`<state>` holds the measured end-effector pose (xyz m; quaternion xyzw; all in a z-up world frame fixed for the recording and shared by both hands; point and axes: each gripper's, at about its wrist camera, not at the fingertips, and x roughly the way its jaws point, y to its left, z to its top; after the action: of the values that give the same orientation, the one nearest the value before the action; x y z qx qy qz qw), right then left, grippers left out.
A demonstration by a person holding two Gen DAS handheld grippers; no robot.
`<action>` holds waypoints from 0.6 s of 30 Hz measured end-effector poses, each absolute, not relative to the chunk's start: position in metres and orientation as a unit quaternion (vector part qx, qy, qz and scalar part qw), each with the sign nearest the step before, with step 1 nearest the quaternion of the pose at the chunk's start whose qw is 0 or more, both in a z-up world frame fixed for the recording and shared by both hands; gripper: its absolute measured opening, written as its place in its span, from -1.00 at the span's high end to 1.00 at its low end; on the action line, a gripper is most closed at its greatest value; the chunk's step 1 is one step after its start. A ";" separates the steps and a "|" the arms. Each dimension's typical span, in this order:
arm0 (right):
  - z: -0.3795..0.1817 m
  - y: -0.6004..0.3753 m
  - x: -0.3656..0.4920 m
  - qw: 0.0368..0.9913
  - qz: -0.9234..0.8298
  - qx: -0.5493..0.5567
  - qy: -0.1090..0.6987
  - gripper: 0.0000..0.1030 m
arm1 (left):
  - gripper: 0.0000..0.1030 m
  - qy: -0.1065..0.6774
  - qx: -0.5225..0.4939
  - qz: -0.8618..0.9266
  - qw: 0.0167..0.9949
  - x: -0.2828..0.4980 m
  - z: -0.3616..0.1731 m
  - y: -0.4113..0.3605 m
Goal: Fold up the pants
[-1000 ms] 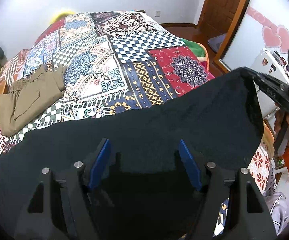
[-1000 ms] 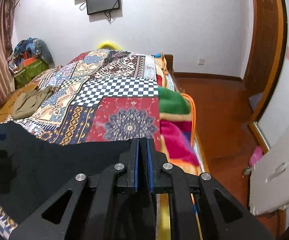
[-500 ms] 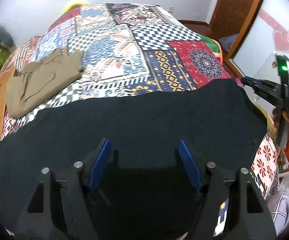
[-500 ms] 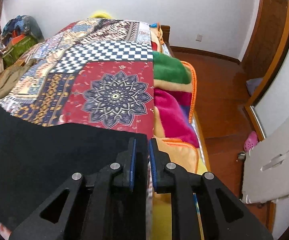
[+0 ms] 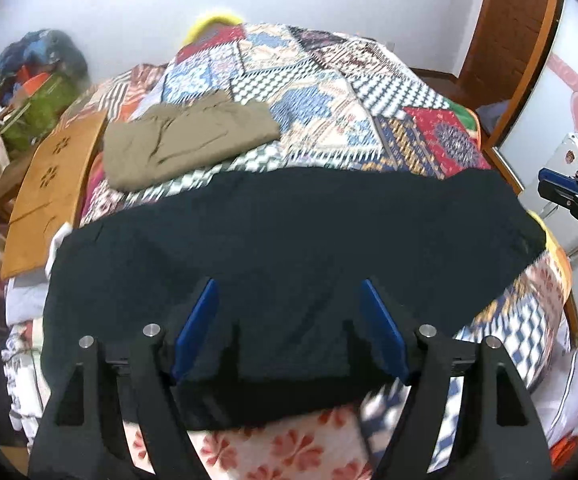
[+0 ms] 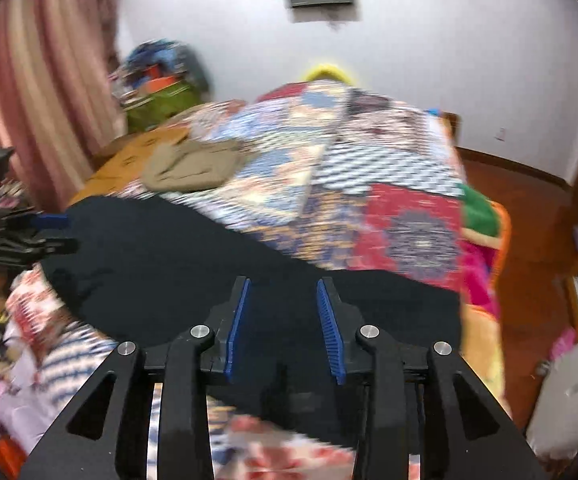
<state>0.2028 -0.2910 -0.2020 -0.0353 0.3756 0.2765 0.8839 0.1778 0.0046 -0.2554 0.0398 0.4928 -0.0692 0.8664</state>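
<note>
Left gripper [image 5: 289, 320] wide apart, blue fingers [image 5: 197, 328] standing well clear of each other above the black pants [image 5: 289, 232], nothing pinched between them, jaws just opened a little further

Right gripper [image 6: 283, 320] parted to a moderate gap, jaws just opening, blue fingers [image 6: 329, 328] either side of a strip of dark cloth without pressing on it; seen again at the right edge of the left camera's view, off the end of the pants and clear of the cloth

Black pants spread flat across the near end of the bed [image 5: 329, 92], running side to side over the patchwork quilt [image 5: 321, 80], far edge lying straight, near edge hanging toward the flowered sheet [image 5: 289, 444]

Folded tan pants [image 5: 185, 140] lying further up the bed toward its left side, well apart from the black pair

Both views blurred, the right one heavily
</note>
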 end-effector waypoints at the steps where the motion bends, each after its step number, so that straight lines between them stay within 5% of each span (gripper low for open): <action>1: -0.204 -0.283 0.199 0.879 0.286 -0.038 0.378 0.39 | -0.43 0.496 0.040 -0.068 0.865 0.172 -0.259 0.009; 18: -0.257 -0.202 0.174 0.815 0.356 -0.104 0.446 0.48 | -0.44 0.535 -0.016 -0.081 0.841 0.136 -0.320 0.040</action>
<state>0.1737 -0.2024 -0.2566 -0.1037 0.4458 0.3563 0.8146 0.1361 0.0399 -0.3199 -0.0158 0.5348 -0.0808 0.8410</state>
